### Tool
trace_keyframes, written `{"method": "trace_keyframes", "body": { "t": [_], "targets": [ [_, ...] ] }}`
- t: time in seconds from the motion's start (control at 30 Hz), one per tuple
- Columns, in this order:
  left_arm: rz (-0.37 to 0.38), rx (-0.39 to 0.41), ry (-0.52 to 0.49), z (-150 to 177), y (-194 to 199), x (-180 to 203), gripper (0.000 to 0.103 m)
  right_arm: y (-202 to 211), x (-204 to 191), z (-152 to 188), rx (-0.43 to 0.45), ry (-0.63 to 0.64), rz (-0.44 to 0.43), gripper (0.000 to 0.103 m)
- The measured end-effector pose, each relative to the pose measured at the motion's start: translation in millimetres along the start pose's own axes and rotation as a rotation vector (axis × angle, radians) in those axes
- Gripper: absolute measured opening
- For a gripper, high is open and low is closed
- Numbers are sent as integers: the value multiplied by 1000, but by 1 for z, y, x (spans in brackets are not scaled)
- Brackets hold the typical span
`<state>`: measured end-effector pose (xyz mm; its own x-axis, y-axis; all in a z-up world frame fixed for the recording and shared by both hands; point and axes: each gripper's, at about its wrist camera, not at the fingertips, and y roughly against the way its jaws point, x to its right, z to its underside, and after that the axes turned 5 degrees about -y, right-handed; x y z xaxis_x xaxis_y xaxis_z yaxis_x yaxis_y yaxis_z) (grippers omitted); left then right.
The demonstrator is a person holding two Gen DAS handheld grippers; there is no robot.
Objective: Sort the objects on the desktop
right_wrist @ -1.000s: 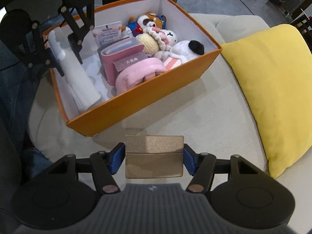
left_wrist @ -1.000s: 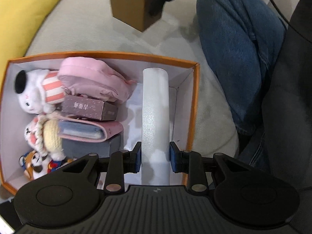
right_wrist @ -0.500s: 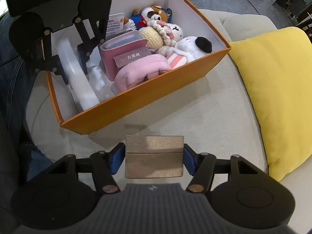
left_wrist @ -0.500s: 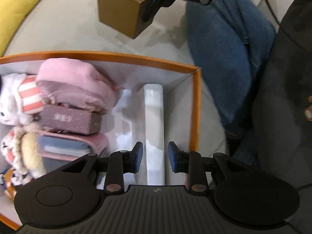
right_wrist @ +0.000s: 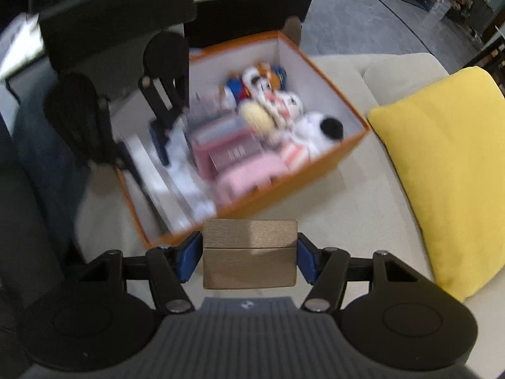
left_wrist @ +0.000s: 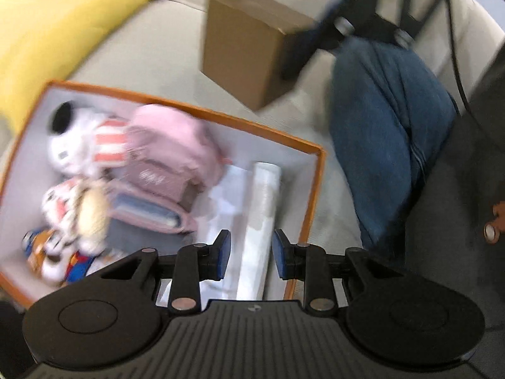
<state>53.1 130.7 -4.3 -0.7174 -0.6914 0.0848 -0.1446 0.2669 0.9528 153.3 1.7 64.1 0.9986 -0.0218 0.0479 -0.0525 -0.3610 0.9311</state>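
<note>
Now the right tongs [right_wrist: 249, 260] are clamped on the brown box [right_wrist: 249, 252], held up over the sofa [right_wrist: 356, 202] just beside the orange bin [right_wrist: 284, 186], so next it must go over the rim and down inside, while the left tongs [left_wrist: 251, 254] hang apart above the white roll [left_wrist: 262, 208].

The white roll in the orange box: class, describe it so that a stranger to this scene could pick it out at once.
Find the orange box on the pale sofa, beside the yellow cushion. Plush toys and pink things fill one side of it. Along the opposite wall, nearest the person's jeans, lies the white roll, a long plain cylinder, the only thing there that is neither soft nor coloured.
</note>
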Motion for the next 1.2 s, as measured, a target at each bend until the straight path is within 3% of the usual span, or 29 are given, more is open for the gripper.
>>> {"method": "trace_keyframes", "body": {
  "t": [0.2, 0.37, 0.43, 0.53, 0.7, 0.83, 1.03, 1.2],
  "targets": [
    [-132, 88, 172, 36, 32, -6, 32, 2, -27, -30, 39, -128, -92, 64],
    [-241, 169, 392, 61, 52, -16, 32, -29, -28, -40, -19, -385, -80, 64],
    [-264, 175, 506, 67, 49, -18, 32, -40, -25, -38, -16, -481, -79, 64],
    [-251, 226, 600, 80, 48, -21, 32, -58, -27, -37, -12, -588, -57, 64],
    [-264, 262, 658, 89, 41, -15, 32, -82, -44, -40, -33, -700, 11, 64],
    [-264, 310, 708, 97, 36, -14, 32, -98, -55, -46, -24, -730, 132, 64],
    [-255, 361, 743, 109, 35, -11, 32, -127, -61, -49, -95, -749, 242, 64],
    [-246, 388, 746, 115, 34, -8, 32, -147, -59, -50, -159, -764, 284, 64]
  ]
}}
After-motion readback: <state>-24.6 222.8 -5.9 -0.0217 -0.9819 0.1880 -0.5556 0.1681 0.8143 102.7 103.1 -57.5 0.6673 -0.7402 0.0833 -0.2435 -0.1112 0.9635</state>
